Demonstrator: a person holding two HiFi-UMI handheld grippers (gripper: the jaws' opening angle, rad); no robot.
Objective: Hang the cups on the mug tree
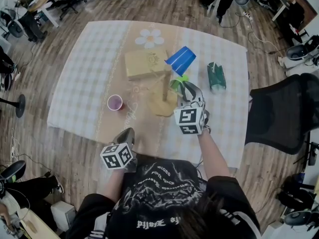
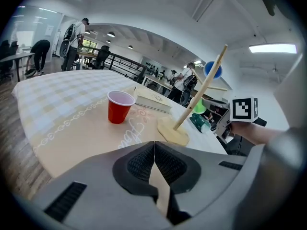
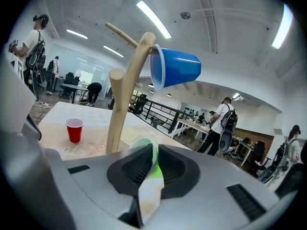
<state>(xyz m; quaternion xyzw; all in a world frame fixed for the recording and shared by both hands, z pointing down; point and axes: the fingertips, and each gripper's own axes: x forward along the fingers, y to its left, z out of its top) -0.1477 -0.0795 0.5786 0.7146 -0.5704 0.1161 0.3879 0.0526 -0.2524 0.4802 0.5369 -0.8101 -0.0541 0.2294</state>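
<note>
From left: left hand-held gripper fully closed, empty, over near desk edge; red cup upright on desk; mug tree carrying blue cup; right hand-held gripper clamped on green cup beside trunk.

Tan box, green packet, black chair

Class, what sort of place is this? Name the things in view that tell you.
Probably an open-plan office or lab: a black mesh office chair beside the cloth-covered table, long desks behind, and strip lights on the ceiling.
</note>
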